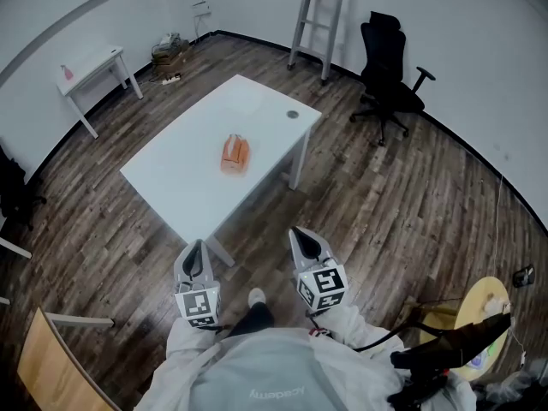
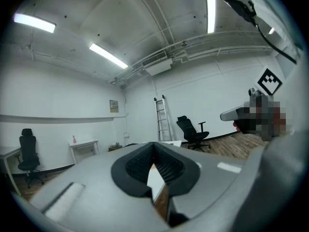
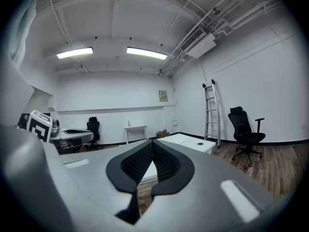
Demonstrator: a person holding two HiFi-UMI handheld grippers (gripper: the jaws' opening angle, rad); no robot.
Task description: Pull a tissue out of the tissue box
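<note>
The tissue box (image 1: 235, 155) is orange and is lying near the middle of the white table (image 1: 175, 191). The only other thing showing on the tabletop is a small round grommet (image 1: 293, 115) towards the far corner.

You are standing off the table's near corner. The box is sitting well ahead of both grippers, across the near half of the tabletop, and neither gripper is touching it or the table. You are holding the left gripper (image 1: 196, 251) and the right gripper (image 1: 301, 236) side by side over the wooden floor (image 1: 385, 204), both pointing roughly level towards the table. The box is lying ahead, between the lines they are pointing along.

In the left gripper view, the black pads are meeting at their tips — the jaws are closed on nothing, with only a sliver of white tabletop showing through the hollow behind them. The right gripper view is showing the same: jaws together and empty, with the table's far end and its grommet showing just past them. The box itself is hidden behind the jaws in both gripper views.

Further out, a ladder (image 1: 318, 15) is leaning against the far wall. A black office chair (image 1: 390, 80) is standing beside it. A small white side table (image 1: 96, 68) with a pink bottle (image 1: 67, 73) on it is standing against the left wall. A wooden chair (image 1: 43, 358) is sitting at your left, and a round yellow stool (image 1: 484, 311) at your right.
</note>
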